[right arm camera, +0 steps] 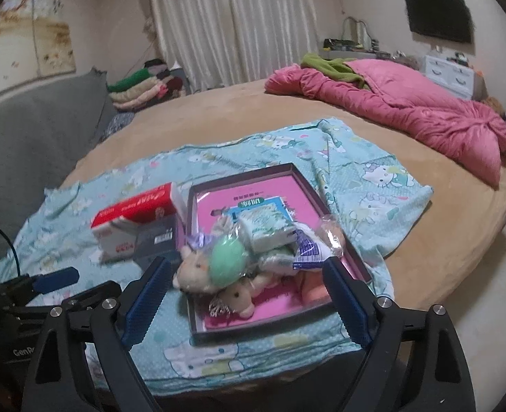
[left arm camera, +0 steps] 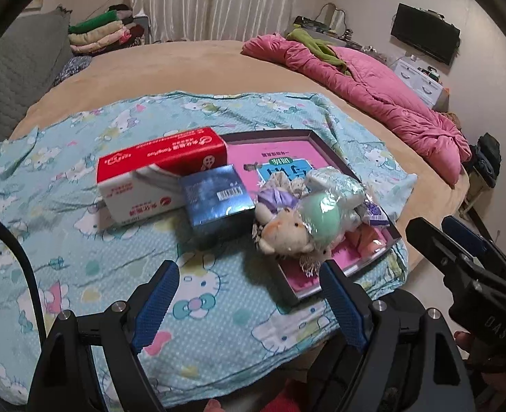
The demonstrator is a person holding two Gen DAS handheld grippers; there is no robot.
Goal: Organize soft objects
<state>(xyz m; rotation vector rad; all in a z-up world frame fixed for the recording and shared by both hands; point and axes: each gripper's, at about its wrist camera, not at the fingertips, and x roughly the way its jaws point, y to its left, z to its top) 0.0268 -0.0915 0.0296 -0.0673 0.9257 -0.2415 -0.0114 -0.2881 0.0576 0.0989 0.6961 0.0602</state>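
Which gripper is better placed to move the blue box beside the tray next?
Probably left: the left gripper is open and empty, with the blue box just ahead. The right gripper faces the tray.

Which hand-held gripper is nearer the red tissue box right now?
Left. The left hand-held gripper hangs open just short of the red tissue box; the right hand-held gripper faces the tray beside it.
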